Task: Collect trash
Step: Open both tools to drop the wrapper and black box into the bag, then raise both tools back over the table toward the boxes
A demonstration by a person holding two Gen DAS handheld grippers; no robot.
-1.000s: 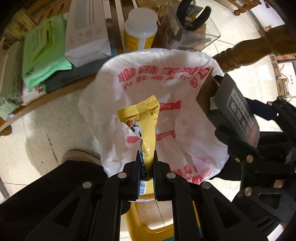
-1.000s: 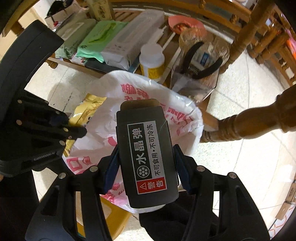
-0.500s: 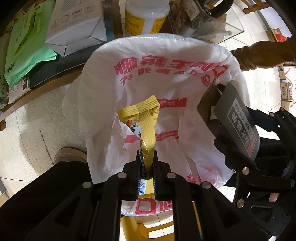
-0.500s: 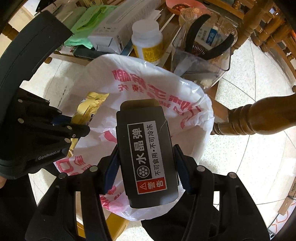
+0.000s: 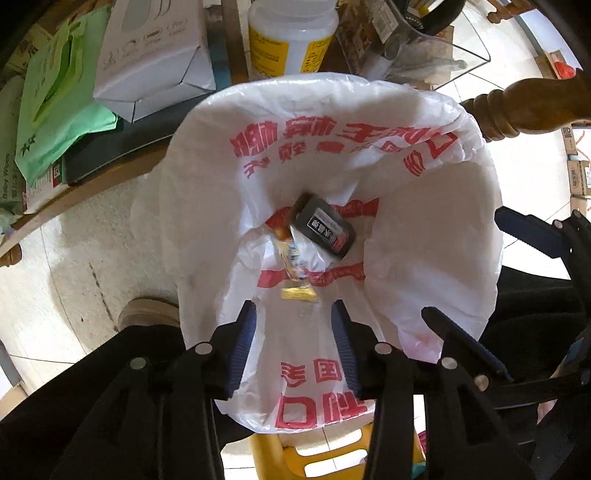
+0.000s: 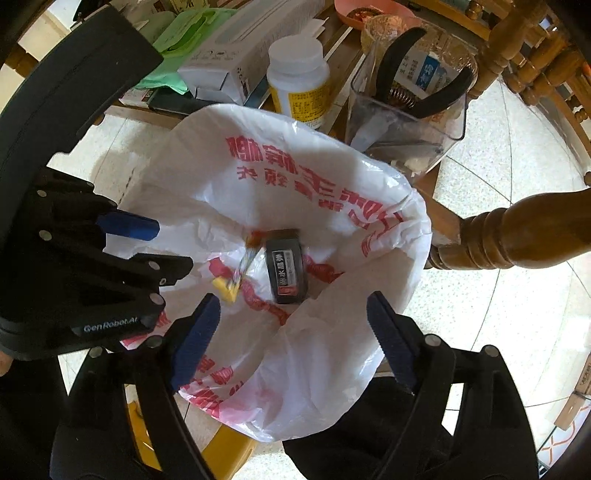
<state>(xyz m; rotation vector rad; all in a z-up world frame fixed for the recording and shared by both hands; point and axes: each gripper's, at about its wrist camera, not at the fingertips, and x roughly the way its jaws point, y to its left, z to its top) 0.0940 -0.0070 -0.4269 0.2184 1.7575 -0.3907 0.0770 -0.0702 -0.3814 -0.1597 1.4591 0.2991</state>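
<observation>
The right wrist view takes in a pair of black-handled pliers [image 6: 421, 70] standing in a clear plastic box [image 6: 406, 122] and a pink dish [image 6: 369, 9] behind it; the left wrist view cuts most of that off but shows a shoe [image 5: 147, 314] on the tiled floor and a yellow stool [image 5: 295, 458] under the bag. Both views show the white bottle [image 5: 291, 33] and the green packet [image 5: 59, 96] on the low wooden shelf.

The left gripper [image 5: 293, 332] is spread wide with nothing between its blue pads, poised over the near rim of the white plastic bag [image 5: 424, 258]. The right gripper [image 6: 291, 328] is likewise wide open and empty above the bag's mouth.

Down inside the bag, below and ahead of both grippers, lie the black box [image 6: 286, 271] with its label up and the yellow wrapper [image 6: 229, 282], blurred, just beside it.
</observation>
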